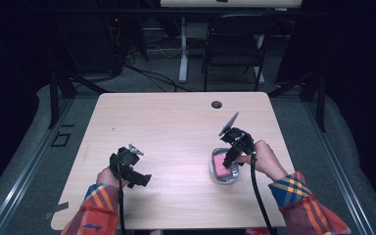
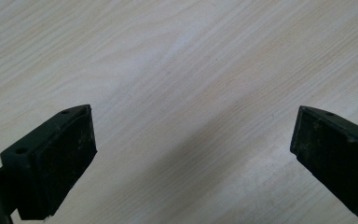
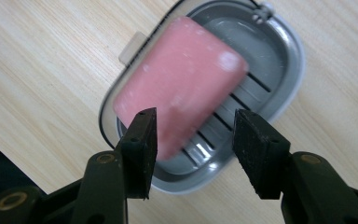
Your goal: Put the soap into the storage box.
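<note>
My right tongs [image 3: 193,140] hang part-open over the pink soap [image 3: 179,84] in its grey dish [image 3: 286,70], gripping nothing; judged step: approach, next lower and close, while my left tongs [image 2: 193,140], wide open, idle empty above bare table [image 2: 177,60].

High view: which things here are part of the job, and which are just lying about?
In the job: pink soap; grey soap dish; right gripper, open over the soap.

Lying about: left gripper, open over bare table; folding chair behind.
</note>
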Action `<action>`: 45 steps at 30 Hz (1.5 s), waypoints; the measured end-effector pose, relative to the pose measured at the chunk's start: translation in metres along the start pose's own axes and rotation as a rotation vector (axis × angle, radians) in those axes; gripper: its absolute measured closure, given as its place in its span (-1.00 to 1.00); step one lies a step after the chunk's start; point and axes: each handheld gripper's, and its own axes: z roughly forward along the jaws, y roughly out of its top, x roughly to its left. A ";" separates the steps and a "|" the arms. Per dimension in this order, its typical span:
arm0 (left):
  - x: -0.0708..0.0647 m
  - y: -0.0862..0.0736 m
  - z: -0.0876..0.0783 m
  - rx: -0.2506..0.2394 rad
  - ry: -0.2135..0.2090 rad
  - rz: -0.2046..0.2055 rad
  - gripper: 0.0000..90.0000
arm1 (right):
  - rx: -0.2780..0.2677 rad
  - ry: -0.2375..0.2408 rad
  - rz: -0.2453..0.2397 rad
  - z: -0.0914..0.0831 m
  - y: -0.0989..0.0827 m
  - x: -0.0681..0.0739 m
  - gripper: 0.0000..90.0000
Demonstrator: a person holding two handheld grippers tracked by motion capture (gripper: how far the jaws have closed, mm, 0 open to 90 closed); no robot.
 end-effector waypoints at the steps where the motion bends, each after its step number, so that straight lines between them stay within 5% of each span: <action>1: 0.000 0.000 0.000 0.000 0.000 0.000 -1.00 | -0.006 0.000 -0.002 -0.002 0.000 0.000 0.10; 12: 0.000 0.000 0.000 0.000 0.000 0.000 -1.00 | -0.087 0.014 -0.032 -0.016 -0.007 -0.004 -0.19; 21: 0.000 0.000 0.000 0.000 0.001 0.000 -1.00 | -0.182 -0.031 -0.074 -0.031 -0.019 -0.009 -0.48; 27: 0.000 0.000 0.000 -0.002 0.000 -0.001 -1.00 | -0.242 -0.079 -0.050 -0.037 -0.035 -0.018 -0.67; 45: 0.000 0.000 0.000 -0.001 0.002 -0.003 -1.00 | -0.262 -0.158 -0.046 -0.028 -0.080 -0.038 -0.95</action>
